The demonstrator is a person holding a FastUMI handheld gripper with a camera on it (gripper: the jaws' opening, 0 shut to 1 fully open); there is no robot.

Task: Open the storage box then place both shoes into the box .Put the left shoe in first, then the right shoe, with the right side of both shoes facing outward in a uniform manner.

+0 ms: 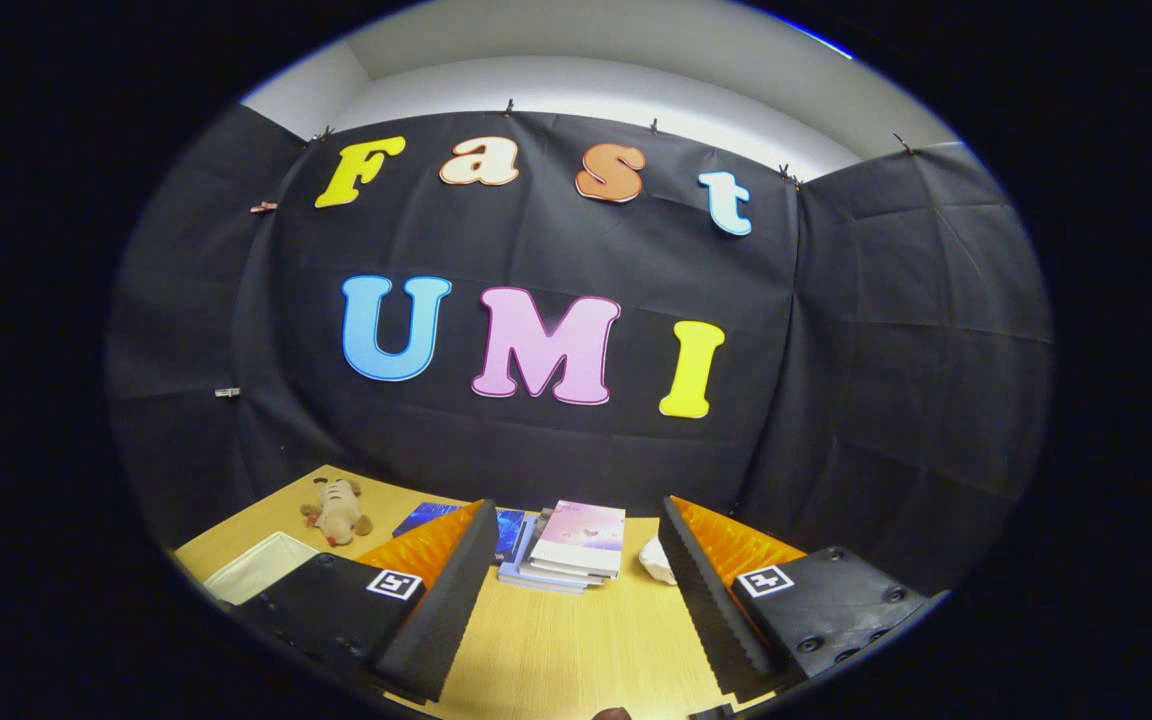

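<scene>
My gripper [576, 590] is held above a wooden table [576, 640] with its two fingers spread wide apart and nothing between them. The left finger [446, 600] and the right finger [711, 610] frame a bare strip of tabletop. A white open-topped container [256, 565] sits on the table to the left of the left finger; I cannot tell whether it is the storage box.
A stack of books [571, 545] lies beyond the fingers near the back wall. A small plush toy [336, 510] lies at the back left of the table. A crumpled white object [658, 560] rests beside the right finger.
</scene>
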